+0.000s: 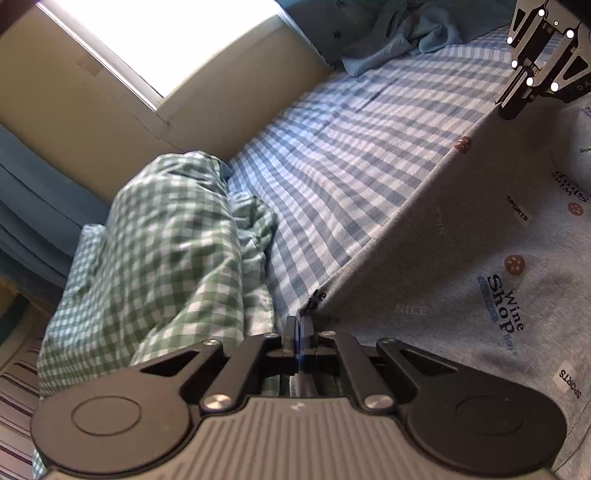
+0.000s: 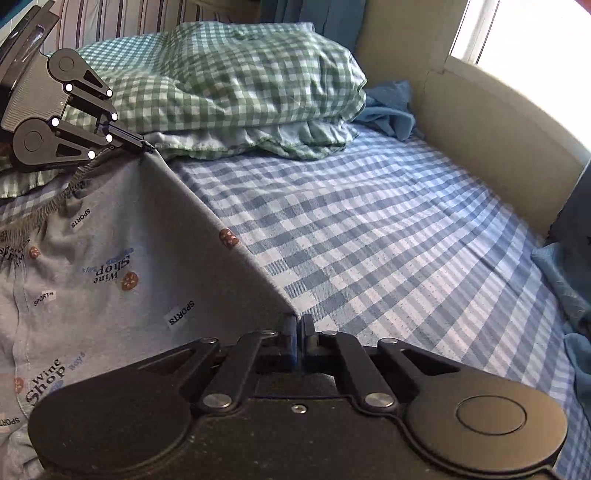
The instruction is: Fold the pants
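Grey printed pants [image 1: 480, 229] [image 2: 110, 258] with "Wine Shop" and "SPORTS" labels are held up above a blue checked bed sheet [image 1: 351, 147] [image 2: 388, 229]. Their lifted edge runs taut between my two grippers. My left gripper [image 1: 300, 321] is shut on the waistband corner; it also shows in the right wrist view [image 2: 146, 146] at the upper left. My right gripper [image 2: 298, 321] is shut on the other end of the edge; it also shows in the left wrist view [image 1: 511, 107] at the top right.
A green checked pillow [image 1: 159, 251] [image 2: 229, 81] lies at the head of the bed. Blue cloth [image 1: 399, 33] [image 2: 391, 107] is bunched by the beige wall [image 1: 74, 110] [image 2: 487, 122]. A bright window [image 1: 166, 33] is above. More blue fabric [image 2: 569, 288] lies at the right edge.
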`<state>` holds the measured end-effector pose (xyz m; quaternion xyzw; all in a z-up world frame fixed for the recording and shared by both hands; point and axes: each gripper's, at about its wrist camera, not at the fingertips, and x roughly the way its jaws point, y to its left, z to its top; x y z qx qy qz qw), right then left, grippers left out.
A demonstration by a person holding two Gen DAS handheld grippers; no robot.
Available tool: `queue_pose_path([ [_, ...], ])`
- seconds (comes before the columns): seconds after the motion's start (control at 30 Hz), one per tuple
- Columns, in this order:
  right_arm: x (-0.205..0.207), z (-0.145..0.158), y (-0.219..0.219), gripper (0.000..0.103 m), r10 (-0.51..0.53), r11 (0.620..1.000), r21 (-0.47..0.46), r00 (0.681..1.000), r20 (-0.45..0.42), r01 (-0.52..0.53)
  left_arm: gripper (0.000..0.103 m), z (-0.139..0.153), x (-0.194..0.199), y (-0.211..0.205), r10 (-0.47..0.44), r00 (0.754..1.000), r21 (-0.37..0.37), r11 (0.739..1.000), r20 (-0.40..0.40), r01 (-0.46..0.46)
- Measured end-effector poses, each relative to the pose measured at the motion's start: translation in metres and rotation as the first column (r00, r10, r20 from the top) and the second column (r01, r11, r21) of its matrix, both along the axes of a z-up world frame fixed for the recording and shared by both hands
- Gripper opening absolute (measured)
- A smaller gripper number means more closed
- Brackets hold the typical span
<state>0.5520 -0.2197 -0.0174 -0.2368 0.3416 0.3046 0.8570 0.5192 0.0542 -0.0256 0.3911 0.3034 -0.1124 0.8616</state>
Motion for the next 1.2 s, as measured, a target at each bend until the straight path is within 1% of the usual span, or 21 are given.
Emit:
queue_pose_path([
  [0.1, -0.044, 0.022, -0.005, 0.000, 0.001, 1.000, 0.019, 0.995, 0.104, -0.003, 0.000, 0.014, -0.037, 0.005, -0.027, 0.994, 0.001, 1.000, 0.109, 0.027],
  [0.17, -0.078, 0.036, -0.007, 0.000, 0.005, 0.999, 0.030, 0.987, 0.162, -0.010, 0.000, 0.024, -0.067, 0.008, -0.053, 0.985, -0.004, 0.999, 0.164, 0.054],
  [0.23, -0.112, 0.049, -0.009, 0.000, -0.004, 0.999, 0.051, 0.981, 0.196, -0.006, 0.000, 0.034, -0.096, 0.013, -0.082, 0.977, -0.012, 0.996, 0.199, 0.086],
  [0.27, -0.132, 0.055, -0.009, 0.000, -0.010, 0.998, 0.061, 0.979, 0.205, -0.003, 0.000, 0.039, -0.114, 0.016, -0.106, 0.968, -0.008, 0.994, 0.227, 0.110],
  [0.33, -0.167, 0.064, -0.009, 0.000, -0.008, 0.998, 0.064, 0.975, 0.224, -0.007, 0.000, 0.044, -0.143, 0.022, -0.149, 0.957, 0.004, 0.988, 0.250, 0.153],
  [0.4, -0.202, 0.071, -0.008, 0.000, -0.013, 0.997, 0.075, 0.977, 0.215, -0.003, 0.000, 0.045, -0.174, 0.030, -0.185, 0.949, 0.011, 0.982, 0.254, 0.189],
  [0.43, -0.222, 0.074, -0.007, 0.000, -0.024, 0.996, 0.092, 0.982, 0.189, 0.007, 0.000, 0.044, -0.189, 0.034, -0.202, 0.948, 0.017, 0.979, 0.246, 0.204],
  [0.5, -0.256, 0.076, -0.001, 0.000, -0.035, 0.995, 0.096, 0.986, 0.165, 0.019, 0.000, 0.036, -0.218, 0.041, -0.249, 0.932, 0.064, 0.969, 0.264, 0.240],
  [0.53, -0.274, 0.075, 0.004, 0.000, -0.030, 0.996, 0.084, 0.986, 0.164, 0.017, 0.000, 0.029, -0.232, 0.043, -0.278, 0.921, 0.099, 0.960, 0.273, 0.261],
  [0.57, -0.287, 0.073, 0.008, 0.000, -0.025, 0.997, 0.072, 0.987, 0.161, 0.014, 0.000, 0.022, -0.244, 0.045, -0.297, 0.917, 0.121, 0.954, 0.267, 0.274],
  [0.63, -0.316, 0.063, 0.021, 0.000, -0.012, 0.999, 0.035, 0.990, 0.141, 0.007, 0.000, 0.008, -0.262, 0.049, -0.304, 0.923, 0.126, 0.951, 0.235, 0.281],
  [0.7, -0.338, 0.051, 0.029, 0.000, -0.023, 0.999, 0.037, 0.995, 0.100, 0.020, 0.000, -0.007, -0.274, 0.053, -0.299, 0.929, 0.128, 0.952, 0.219, 0.277],
  [0.83, -0.364, 0.026, 0.042, 0.000, -0.053, 0.998, 0.044, 0.997, 0.059, 0.051, 0.000, -0.033, -0.291, 0.056, -0.286, 0.943, 0.126, 0.956, 0.173, 0.267],
  [0.93, -0.373, 0.009, 0.048, 0.000, -0.068, 0.997, 0.032, 0.997, 0.044, 0.066, 0.000, -0.046, -0.303, 0.057, -0.305, 0.938, 0.140, 0.949, 0.164, 0.284],
  [1.07, -0.376, 0.009, 0.047, 0.000, -0.081, 0.996, 0.040, 0.996, 0.043, 0.080, 0.000, -0.046, -0.313, 0.063, -0.301, 0.941, 0.112, 0.952, 0.154, 0.286],
  [1.13, -0.379, 0.013, 0.046, 0.000, -0.064, 0.998, 0.031, 0.997, 0.047, 0.062, 0.000, -0.044, -0.317, 0.066, -0.304, 0.941, 0.099, 0.951, 0.147, 0.292],
  [1.2, -0.385, 0.016, 0.046, 0.000, -0.034, 0.999, 0.012, 0.998, 0.046, 0.034, 0.000, -0.045, -0.320, 0.069, -0.314, 0.941, 0.098, 0.948, 0.123, 0.304],
])
